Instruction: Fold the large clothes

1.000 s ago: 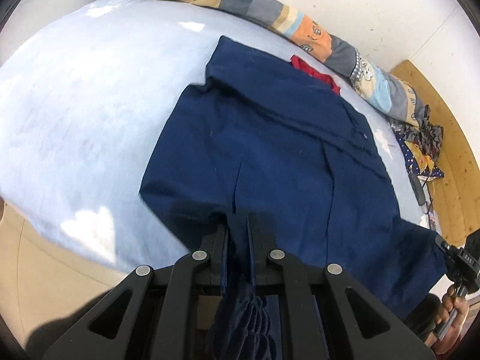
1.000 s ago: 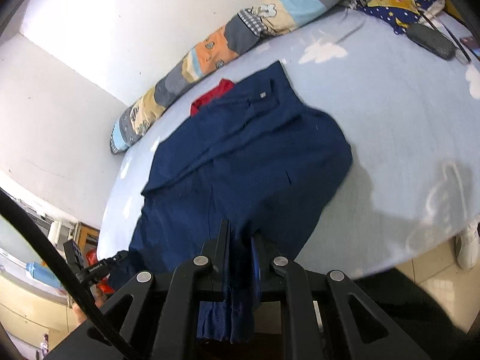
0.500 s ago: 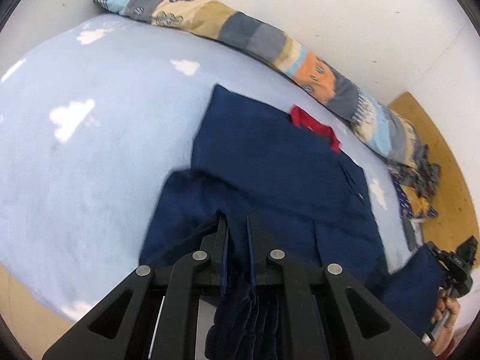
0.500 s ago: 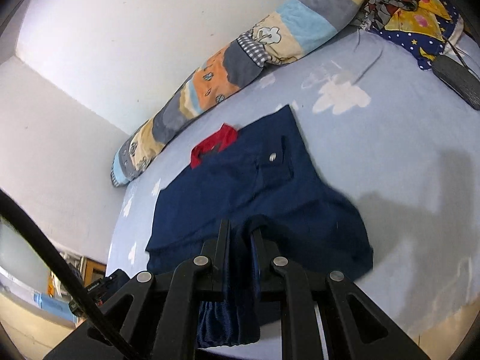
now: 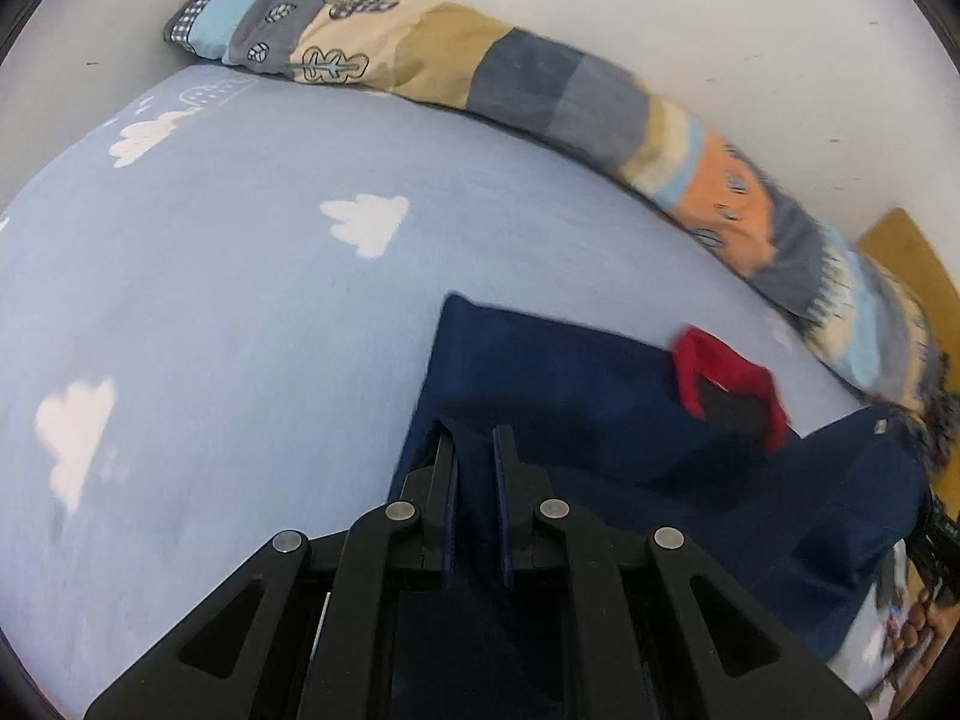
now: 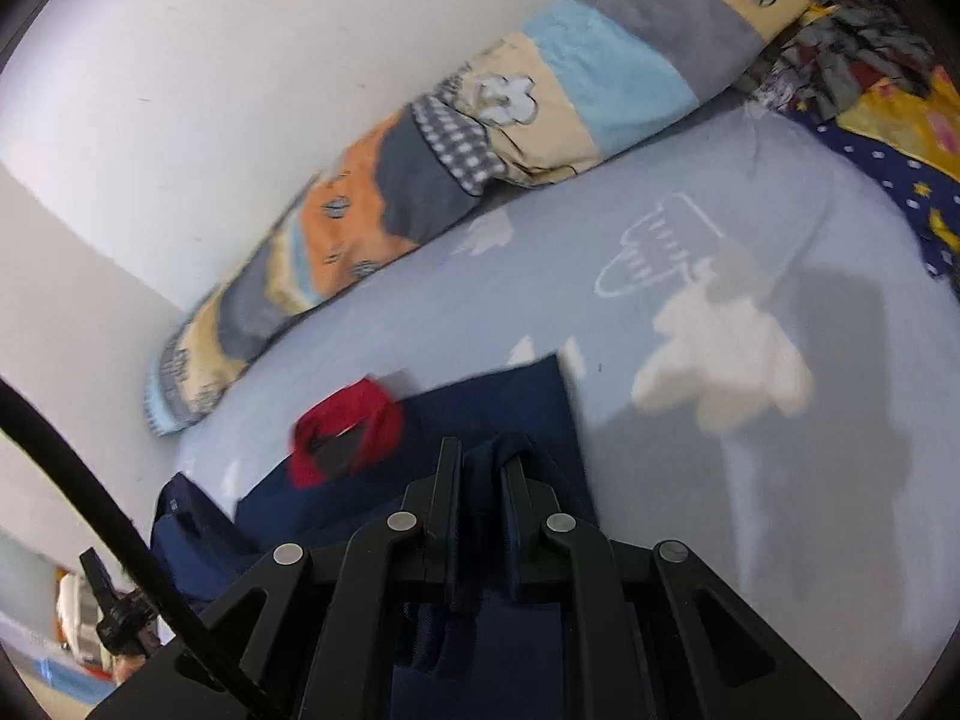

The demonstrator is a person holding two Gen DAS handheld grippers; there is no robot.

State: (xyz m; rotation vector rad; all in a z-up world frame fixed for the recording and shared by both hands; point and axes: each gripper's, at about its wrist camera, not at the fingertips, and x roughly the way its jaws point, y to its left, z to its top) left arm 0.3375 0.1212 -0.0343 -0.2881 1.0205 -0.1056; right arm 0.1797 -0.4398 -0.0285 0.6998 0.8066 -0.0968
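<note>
A large navy blue garment (image 5: 576, 384) with a red collar (image 5: 729, 369) lies on the light blue bed sheet (image 5: 240, 312). My left gripper (image 5: 474, 438) is shut on the garment's lower edge and holds it above the upper part, near the left shoulder. My right gripper (image 6: 483, 450) is shut on the same navy garment (image 6: 510, 402), right of the red collar (image 6: 354, 414). The held cloth hangs bunched between each pair of fingers. The other gripper shows at the edge of each view.
A long patchwork bolster (image 5: 540, 90) lies along the white wall at the back of the bed; it also shows in the right wrist view (image 6: 480, 138). A pile of patterned cloth (image 6: 888, 120) sits at the far right. A wooden board (image 5: 912, 264) stands by the wall.
Both grippers have carried the garment's lower edge forward over the body toward the collar. The views have swung from the whole spread garment to the collar end and bolster.
</note>
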